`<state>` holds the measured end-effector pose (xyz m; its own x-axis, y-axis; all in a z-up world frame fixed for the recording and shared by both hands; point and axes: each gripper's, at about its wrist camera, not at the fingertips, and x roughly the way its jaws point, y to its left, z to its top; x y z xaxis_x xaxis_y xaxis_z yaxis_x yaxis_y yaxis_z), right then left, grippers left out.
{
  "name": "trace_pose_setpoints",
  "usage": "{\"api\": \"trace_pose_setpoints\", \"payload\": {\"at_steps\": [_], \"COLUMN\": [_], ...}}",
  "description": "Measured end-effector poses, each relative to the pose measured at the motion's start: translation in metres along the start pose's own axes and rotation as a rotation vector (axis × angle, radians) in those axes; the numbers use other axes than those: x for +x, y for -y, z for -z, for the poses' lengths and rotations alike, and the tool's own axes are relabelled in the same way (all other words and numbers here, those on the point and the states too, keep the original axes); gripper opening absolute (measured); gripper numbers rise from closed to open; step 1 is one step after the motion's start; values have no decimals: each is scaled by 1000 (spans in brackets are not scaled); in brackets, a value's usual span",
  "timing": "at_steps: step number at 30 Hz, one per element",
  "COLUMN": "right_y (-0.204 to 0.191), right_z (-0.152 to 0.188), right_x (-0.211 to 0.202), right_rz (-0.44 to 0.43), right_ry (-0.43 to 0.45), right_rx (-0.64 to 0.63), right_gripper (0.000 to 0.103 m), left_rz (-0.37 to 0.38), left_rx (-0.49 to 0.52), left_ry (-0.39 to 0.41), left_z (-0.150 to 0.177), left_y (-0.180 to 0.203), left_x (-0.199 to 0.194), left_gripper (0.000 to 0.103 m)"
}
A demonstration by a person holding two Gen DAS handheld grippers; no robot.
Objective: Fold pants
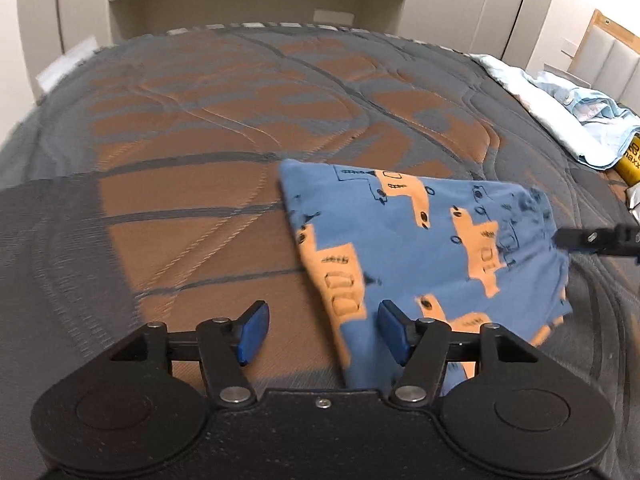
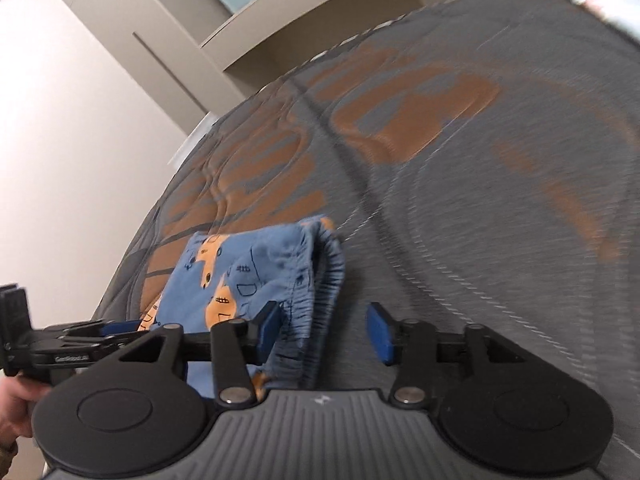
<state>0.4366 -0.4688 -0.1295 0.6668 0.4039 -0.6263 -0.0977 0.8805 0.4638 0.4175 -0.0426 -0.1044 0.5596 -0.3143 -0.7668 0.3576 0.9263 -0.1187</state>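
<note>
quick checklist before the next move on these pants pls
1. Left tongs open, gripping nothing: ok.
2. Right tongs open, gripping nothing: ok.
3. Pants lying on the mattress in a compact folded shape: ok.
4. Waistband flat: not ok, the gathered edge stands up in a loop in the right wrist view.
5. Layers beneath lined up: cannot tell, hidden.
6. Light bedding clear of the pants: ok, it lies apart at the mattress's far right.
</note>
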Motion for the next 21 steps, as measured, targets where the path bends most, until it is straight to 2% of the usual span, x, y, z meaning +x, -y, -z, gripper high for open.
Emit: {"api": "trace_pose_setpoints", "payload": {"at_steps": [3, 4, 5, 6, 7, 13, 16, 18, 21], "right_y": [-17, -26, -36, -50, -62, -124, -150, -166, -186], "right_z": [12, 19, 26, 39, 45, 111, 146, 164, 189], "right_x": [-32, -46, -55, -69, -78, -140, -171, -188, -211], "right_rz": [8, 22, 38, 43, 41, 56, 42, 55, 66], "right_ry": [43, 58, 74, 96, 109, 159, 170, 173, 172], "right_rx": [-36, -57, -70, -92, -109, -150, -165, -183, -191], "right_gripper": [58, 69, 87, 94, 96, 102, 103, 103, 103], "left_rz": [-21, -18, -10, 6, 16, -5, -53, -59, -124], "left_rx": [15, 9, -5, -23, -38, -130, -169, -171, -125], "left_ry": [34, 50, 61, 75, 85, 67, 69, 80, 81], "left_z": [20, 29, 37, 47, 54, 114, 146, 166, 187], "left_y": [9, 11, 14, 16, 18, 38, 51, 59, 77], "left_x": [-36, -49, -61, -76, -86, -149, -182, -201, -228], "left_gripper": [78, 87, 96, 99, 102, 103, 103, 103, 103]}}
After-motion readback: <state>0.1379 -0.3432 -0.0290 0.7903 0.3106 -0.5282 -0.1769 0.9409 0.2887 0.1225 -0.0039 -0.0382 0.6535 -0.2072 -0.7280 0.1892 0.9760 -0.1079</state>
